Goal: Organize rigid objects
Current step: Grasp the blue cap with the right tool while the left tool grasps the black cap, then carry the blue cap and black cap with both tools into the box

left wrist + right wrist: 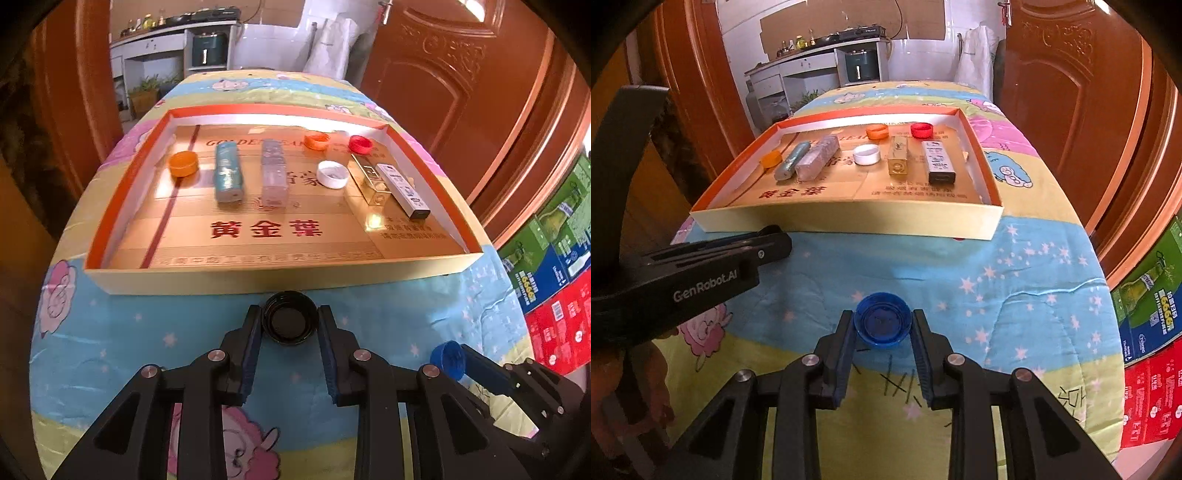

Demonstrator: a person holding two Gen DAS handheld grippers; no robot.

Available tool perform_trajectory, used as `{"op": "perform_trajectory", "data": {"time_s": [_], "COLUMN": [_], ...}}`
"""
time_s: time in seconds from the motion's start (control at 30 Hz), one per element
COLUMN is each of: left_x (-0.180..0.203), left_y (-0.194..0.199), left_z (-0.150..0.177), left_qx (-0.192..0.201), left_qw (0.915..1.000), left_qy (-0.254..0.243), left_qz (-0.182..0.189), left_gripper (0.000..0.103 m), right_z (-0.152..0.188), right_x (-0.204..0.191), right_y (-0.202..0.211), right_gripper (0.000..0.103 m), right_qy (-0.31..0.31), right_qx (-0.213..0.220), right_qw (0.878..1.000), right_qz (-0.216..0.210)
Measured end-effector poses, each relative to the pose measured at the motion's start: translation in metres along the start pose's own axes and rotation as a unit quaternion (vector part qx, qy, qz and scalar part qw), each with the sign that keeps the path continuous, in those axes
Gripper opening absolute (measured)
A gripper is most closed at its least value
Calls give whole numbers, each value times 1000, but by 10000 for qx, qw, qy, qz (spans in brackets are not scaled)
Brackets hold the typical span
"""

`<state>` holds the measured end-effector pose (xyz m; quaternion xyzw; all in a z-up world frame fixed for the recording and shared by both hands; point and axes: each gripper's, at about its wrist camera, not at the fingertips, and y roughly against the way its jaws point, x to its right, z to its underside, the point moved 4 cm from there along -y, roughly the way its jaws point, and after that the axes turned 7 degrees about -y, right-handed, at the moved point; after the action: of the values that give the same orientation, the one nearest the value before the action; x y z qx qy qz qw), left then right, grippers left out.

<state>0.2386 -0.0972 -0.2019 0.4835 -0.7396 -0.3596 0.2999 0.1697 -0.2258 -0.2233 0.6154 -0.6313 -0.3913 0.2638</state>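
A black bottle cap [290, 325] sits open side up on the cartoon-print cloth just in front of the tray, and my left gripper [290, 314] is shut on it, a pad on each side. My right gripper [882, 317] is shut on a blue bottle cap [882, 321], which also shows at the lower right of the left wrist view as the blue cap [448, 360]. The shallow orange-rimmed tray [280, 280] holds two orange caps [183, 163], a red cap [361, 144], a white cap [332, 174], and teal [228, 171], clear [274, 173], gold [369, 179] and silver [402, 188] boxes.
The tray's front wall [849, 221] stands right behind both grippers. The cloth-covered table drops off to the left and right. Colourful cartons [1148, 314] are stacked at the right, and brown wooden doors [461, 92] flank the table.
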Motion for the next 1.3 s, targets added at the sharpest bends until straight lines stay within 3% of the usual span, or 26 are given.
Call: {"op": "perform_trajectory", "data": {"time_s": [0.3, 0.77, 1.3], "left_x": [-16, -40, -55], "left_y": [35, 94, 119], "left_z": [-3, -6, -48], "left_qx": [184, 555, 911], "left_qw": [9996, 9971, 9942], "left_qy": [202, 419, 502], "left_qz": [20, -314, -265], "left_gripper": [30, 31, 31], "right_z": [-14, -37, -76], "right_x": [-17, -45, -64], "right_y": [15, 46, 59], "right_gripper": [30, 30, 30], "right_qy": [116, 388, 543], "right_qx": [186, 519, 850], "right_qw": [9997, 9977, 9944], "right_qz": [-128, -215, -318]}}
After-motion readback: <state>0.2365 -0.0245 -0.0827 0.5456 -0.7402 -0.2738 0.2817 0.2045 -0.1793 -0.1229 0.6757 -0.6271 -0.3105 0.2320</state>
